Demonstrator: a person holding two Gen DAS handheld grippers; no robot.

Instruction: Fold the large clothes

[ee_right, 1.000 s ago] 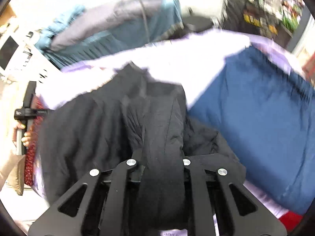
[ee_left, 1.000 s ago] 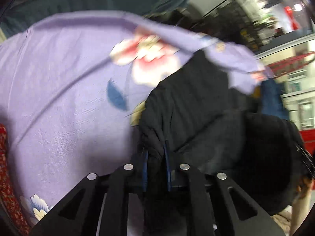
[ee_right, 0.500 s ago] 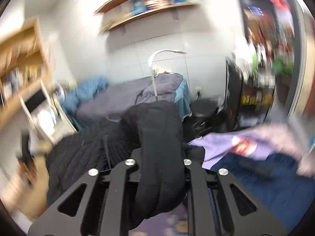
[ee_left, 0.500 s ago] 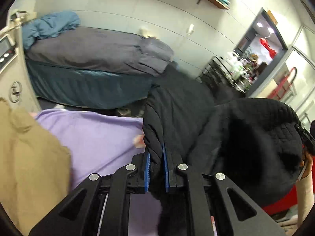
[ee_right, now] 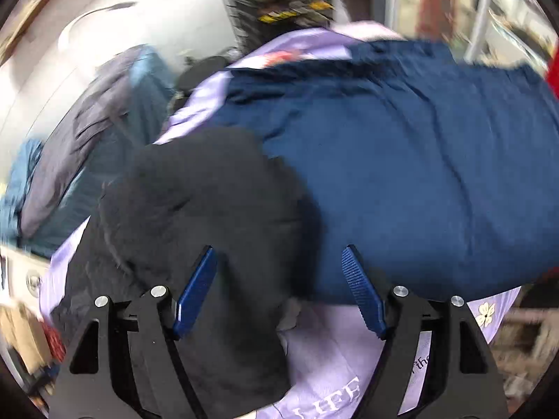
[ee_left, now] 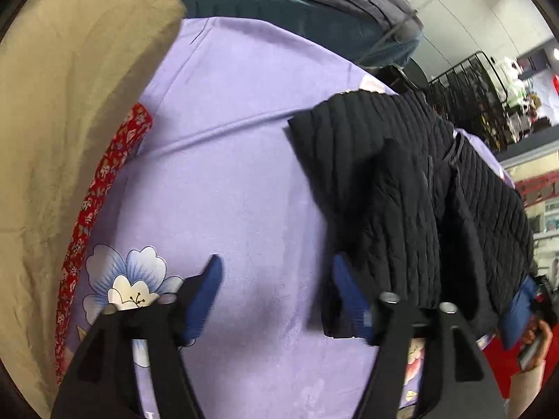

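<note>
A black quilted jacket [ee_left: 412, 181] lies bunched on the lilac flowered sheet [ee_left: 237, 160]. My left gripper [ee_left: 276, 269] is open and empty just left of the jacket's near edge, its right finger beside the cloth. In the right wrist view the same jacket [ee_right: 195, 202] lies under and between my open right gripper [ee_right: 279, 255], which holds nothing. A dark blue garment [ee_right: 419, 160] lies to the jacket's right, partly under it.
A tan garment [ee_left: 70, 111] and a red flowered cloth [ee_left: 97, 195] lie at the sheet's left. A teal and grey bed [ee_left: 293, 3] stands behind. A black rack [ee_left: 468, 80] is at the far right. The other hand [ee_left: 534, 345] shows lower right.
Both grippers held the black jacket up in the air and have now opened and let it go onto the lilac sheet. Both cameras have tipped down toward the sheet.
</note>
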